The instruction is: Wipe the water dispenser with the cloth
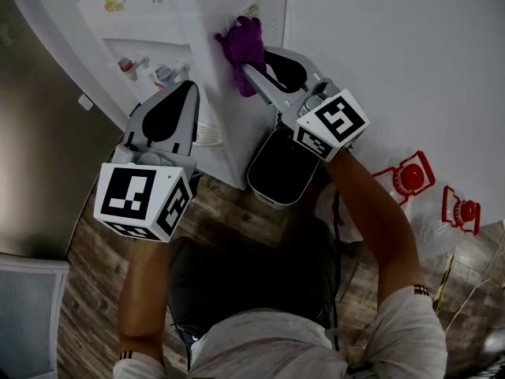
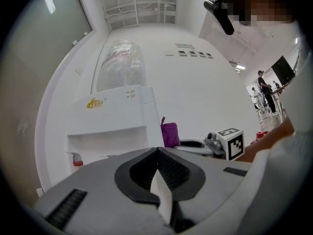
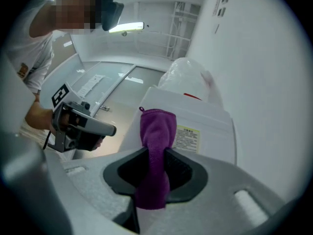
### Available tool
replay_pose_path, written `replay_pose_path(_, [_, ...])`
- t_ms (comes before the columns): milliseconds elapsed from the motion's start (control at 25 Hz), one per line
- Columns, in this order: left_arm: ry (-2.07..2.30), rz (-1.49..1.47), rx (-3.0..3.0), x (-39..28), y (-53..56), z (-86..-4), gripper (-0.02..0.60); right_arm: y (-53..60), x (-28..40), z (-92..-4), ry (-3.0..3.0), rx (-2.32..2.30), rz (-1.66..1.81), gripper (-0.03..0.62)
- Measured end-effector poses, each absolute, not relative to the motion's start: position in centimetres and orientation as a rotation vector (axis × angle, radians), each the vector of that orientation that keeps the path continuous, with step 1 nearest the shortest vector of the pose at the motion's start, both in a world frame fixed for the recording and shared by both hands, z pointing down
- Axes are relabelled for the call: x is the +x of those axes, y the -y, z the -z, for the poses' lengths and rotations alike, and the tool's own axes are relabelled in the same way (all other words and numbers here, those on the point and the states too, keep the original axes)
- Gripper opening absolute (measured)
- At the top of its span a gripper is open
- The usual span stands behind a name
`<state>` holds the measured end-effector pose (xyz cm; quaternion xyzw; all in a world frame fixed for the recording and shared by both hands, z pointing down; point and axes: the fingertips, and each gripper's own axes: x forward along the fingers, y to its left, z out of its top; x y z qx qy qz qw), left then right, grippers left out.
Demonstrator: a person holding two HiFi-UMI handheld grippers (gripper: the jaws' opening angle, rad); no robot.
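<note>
Holding the cloth: our right hand-held gripper (image 3: 155,155) is clamped on a purple microfibre cloth (image 3: 157,129), which stands out past the jaws along their line.
Cloth's place: top centre of the head view, at the corner edge of the tall white plastic water dispenser (image 1: 142,14); we cannot confirm contact.
Direction: the side panel with the yellow label (image 3: 188,138) lies straight ahead of the right jaws.
Idle hand: our left hand-held gripper (image 1: 189,87) has its jaws together on nothing, facing the tap recess (image 1: 150,61).
Nearer hand: the right, we judge.

left gripper (image 1: 187,87): jaws together | right gripper (image 1: 254,61): jaws clamped, arm extended
</note>
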<state>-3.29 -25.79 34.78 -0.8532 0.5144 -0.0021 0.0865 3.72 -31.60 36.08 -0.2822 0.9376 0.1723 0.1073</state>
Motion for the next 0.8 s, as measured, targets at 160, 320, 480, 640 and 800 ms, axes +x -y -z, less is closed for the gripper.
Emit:
replay_pose_path(160, [-1.54,0.017,-2.55,-3.4,26.0,-35.6,-0.002,35.2,5.4,-37.6,-2.756,-0.942,-0.475,0.101])
replay_pose_path(320, [-1.538,0.029,-2.565,-3.1,26.1,-36.6,-0.002,39.1,7.3,-38.4,-2.735,-1.058,-0.461,0.101])
replay_pose_path(480, [-1.546,0.044,-2.577,-3.0,26.1,-37.7,-0.002,42.5,9.2,-38.6,-2.715,-1.173,-0.467,0.101])
replay_pose_path(640, [-1.565,0.055,-2.578,-3.0,26.3,-38.4,-0.002,44.9,10.6,-39.0,-2.703,-1.265,-0.464,0.101])
replay_pose_path(800, [-1.583,0.079,-2.587,-3.0,26.5,-39.6,-0.002,46.6,11.6,-40.1,-2.694,-1.352,-0.42,0.101])
